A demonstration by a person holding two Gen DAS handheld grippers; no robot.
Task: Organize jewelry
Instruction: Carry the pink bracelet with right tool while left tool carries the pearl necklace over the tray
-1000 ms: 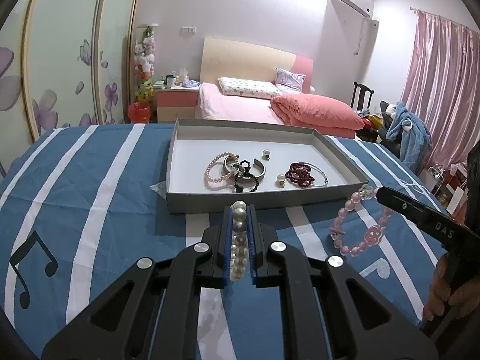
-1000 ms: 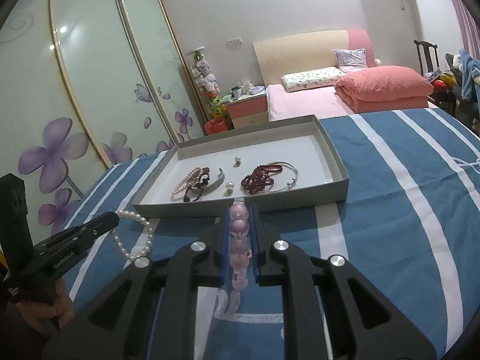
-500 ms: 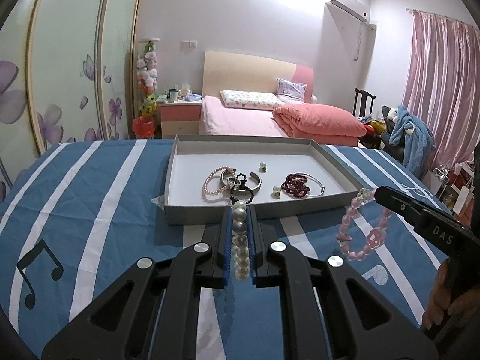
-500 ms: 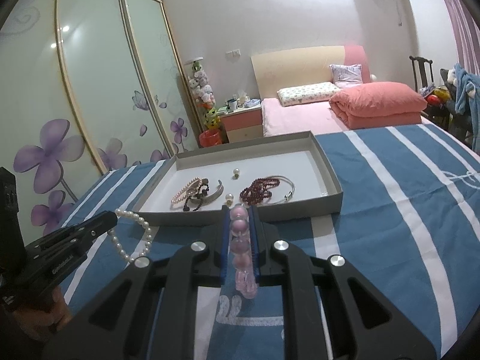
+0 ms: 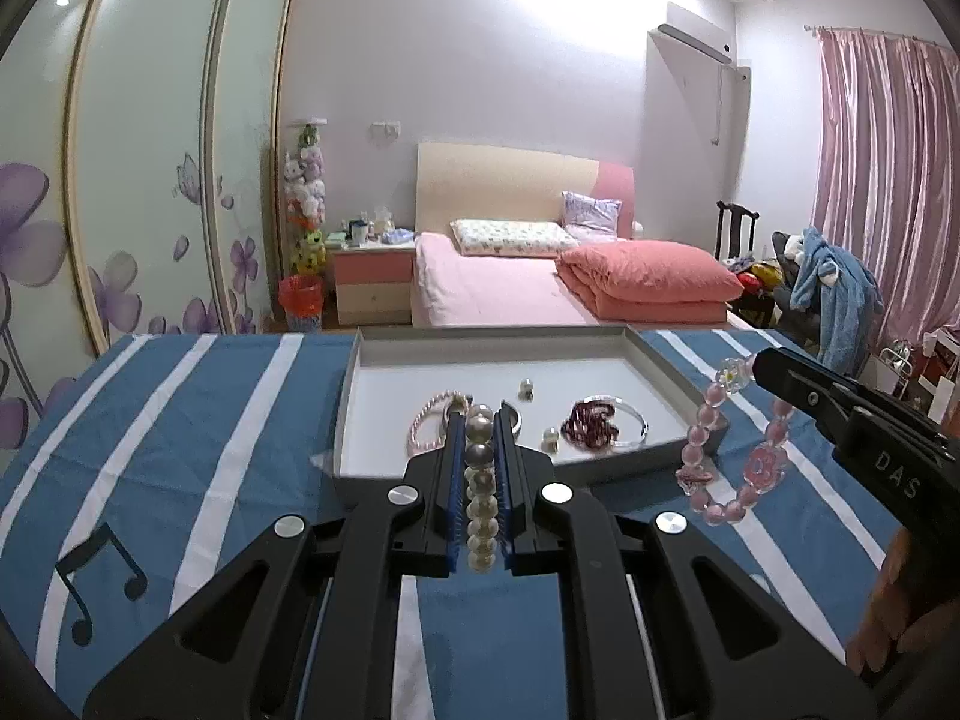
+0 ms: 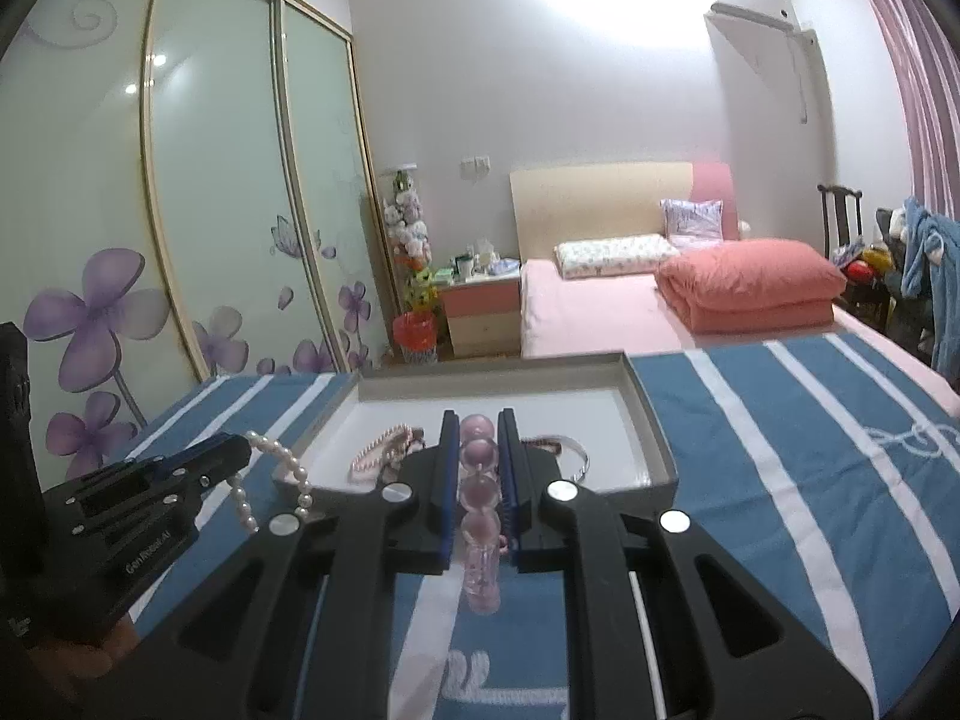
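Left tongs [image 5: 480, 438] clamped on pearl bracelet [image 5: 480, 498], loop hanging beneath. Right tongs [image 6: 478, 441] clamped on pink bracelet [image 6: 478, 492], loop dangling below. Tray [image 5: 672, 372] just ahead of both, holding other jewelry [image 5: 591, 429].

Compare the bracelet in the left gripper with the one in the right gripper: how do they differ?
The white pearl bracelet has opaque, cream-white beads; the pink bead bracelet has translucent pink ones.
The pearl bracelet's beads are plain and round; the pink bracelet also carries a flower-patterned bead and other shaped charms.
The pearl bracelet sits in the left gripper, the pink one in the right gripper.
Shared: each is clamped between shut jaws, its loop hanging free near the grey tray.
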